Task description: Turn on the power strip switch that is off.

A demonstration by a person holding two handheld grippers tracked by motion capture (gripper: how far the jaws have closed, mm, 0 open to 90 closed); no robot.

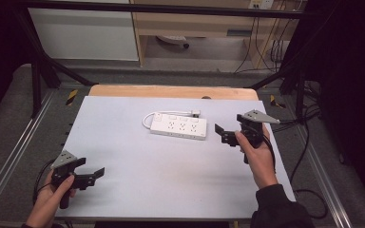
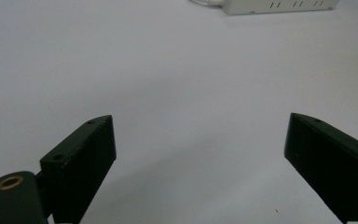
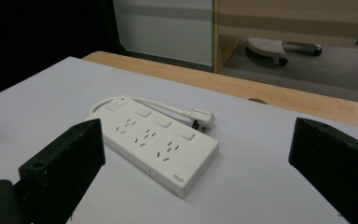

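Two hands come in from the bottom of the high view, each holding a black gripper with blocky, flat-faced jaws. At about 7 o'clock on the table, the left gripper [image 1: 93, 175] has its jaws spread wide apart, with nothing between them. They hang over the bare, smooth, pale grey sheet [image 1: 161, 175] that covers the table. At about 3 o'clock, the right gripper [image 1: 221, 134] is also wide open and holds nothing. A grey three-cornered plate sits on top of each one.

Near the middle of the table, toward 12 o'clock, lies a white power strip [image 1: 178, 127]. It is a long, flat, smooth plastic box with rows of little socket holes. Its white cord [image 1: 148, 118] curls around the back, and the plug [image 3: 201, 116] rests just beside it. The right gripper points at the strip but does not touch it. A strip of light wooden table edge [image 1: 171, 91] shows at the far side.
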